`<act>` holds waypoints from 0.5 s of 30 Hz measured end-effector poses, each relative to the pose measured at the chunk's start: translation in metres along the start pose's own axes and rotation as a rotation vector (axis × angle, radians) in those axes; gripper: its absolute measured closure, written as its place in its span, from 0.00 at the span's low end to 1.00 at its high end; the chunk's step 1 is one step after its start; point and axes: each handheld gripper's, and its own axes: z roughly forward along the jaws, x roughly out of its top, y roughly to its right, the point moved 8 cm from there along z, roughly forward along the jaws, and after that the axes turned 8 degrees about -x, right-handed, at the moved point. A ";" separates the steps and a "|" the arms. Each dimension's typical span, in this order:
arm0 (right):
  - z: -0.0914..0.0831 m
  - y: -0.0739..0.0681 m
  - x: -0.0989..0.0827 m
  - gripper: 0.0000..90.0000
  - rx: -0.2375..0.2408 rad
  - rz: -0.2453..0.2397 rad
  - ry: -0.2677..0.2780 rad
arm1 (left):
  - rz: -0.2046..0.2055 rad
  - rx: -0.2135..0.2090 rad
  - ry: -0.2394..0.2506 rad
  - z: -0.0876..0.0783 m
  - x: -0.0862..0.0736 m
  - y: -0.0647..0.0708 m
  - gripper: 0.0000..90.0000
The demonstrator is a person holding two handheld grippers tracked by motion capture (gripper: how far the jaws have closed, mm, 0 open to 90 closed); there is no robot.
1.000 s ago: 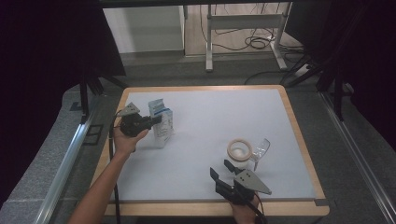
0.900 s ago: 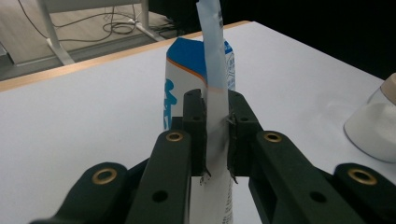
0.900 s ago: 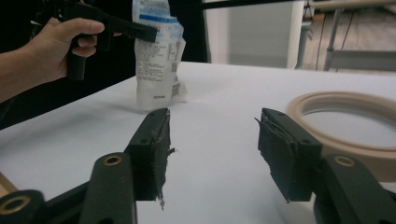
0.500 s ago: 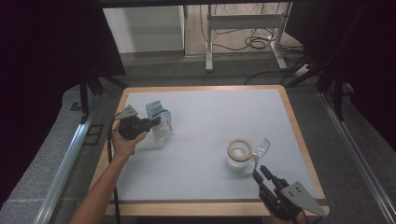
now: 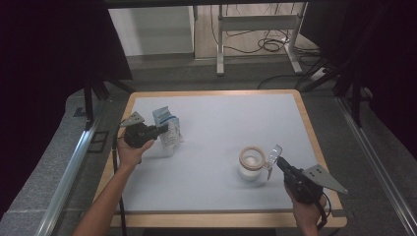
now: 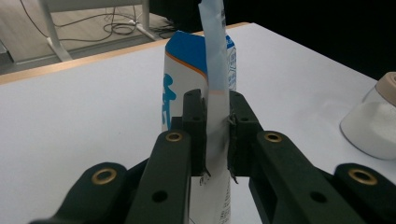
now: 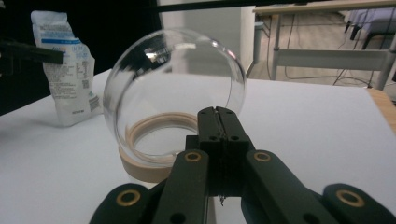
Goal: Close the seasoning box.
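A white bag with blue print (image 5: 167, 129) stands at the left of the white table (image 5: 221, 118). My left gripper (image 5: 160, 130) is shut on the bag's thin top strip, which shows between the pads in the left gripper view (image 6: 217, 116). A glass jar (image 5: 251, 169) with a wooden rim and white powder stands at the right, its clear round lid (image 5: 272, 156) swung up. My right gripper (image 5: 280, 162) has just closed; its shut tips (image 7: 218, 114) are at the lid's (image 7: 173, 79) lower rim. No part of the lid is visibly clamped between them. The bag (image 7: 70, 70) stands behind.
The table has a raised wooden border (image 5: 310, 128). Black curtains (image 5: 59, 59) hang at both sides. A metal desk frame (image 5: 255, 22) and loose cables (image 5: 268, 44) lie on the floor beyond the far edge. Metal rails (image 5: 74, 167) run beside the table.
My right gripper swung from the table's front middle out to the right, then up to the jar's raised lid, and its jaws closed. The left gripper and bag stayed put.
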 end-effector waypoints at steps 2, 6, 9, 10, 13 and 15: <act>0.004 -0.004 0.001 1.00 0.012 -0.008 -0.007 | -0.001 0.000 0.001 0.000 0.000 0.000 0.90; 0.012 -0.015 0.004 1.00 0.038 -0.027 -0.012 | -0.003 -0.001 0.000 0.001 0.000 0.001 0.90; 0.022 -0.024 0.004 1.00 0.071 -0.017 -0.033 | -0.008 -0.003 0.003 0.002 0.000 0.002 0.90; 0.026 -0.028 0.002 1.00 0.088 -0.011 -0.047 | -0.005 -0.005 0.002 0.003 0.001 0.002 0.90; 0.043 -0.043 -0.003 1.00 0.131 -0.018 -0.083 | -0.006 -0.007 0.006 0.004 0.001 0.003 0.90; 0.046 -0.049 -0.002 1.00 0.140 -0.038 -0.092 | -0.004 -0.010 0.006 0.005 0.002 0.004 0.90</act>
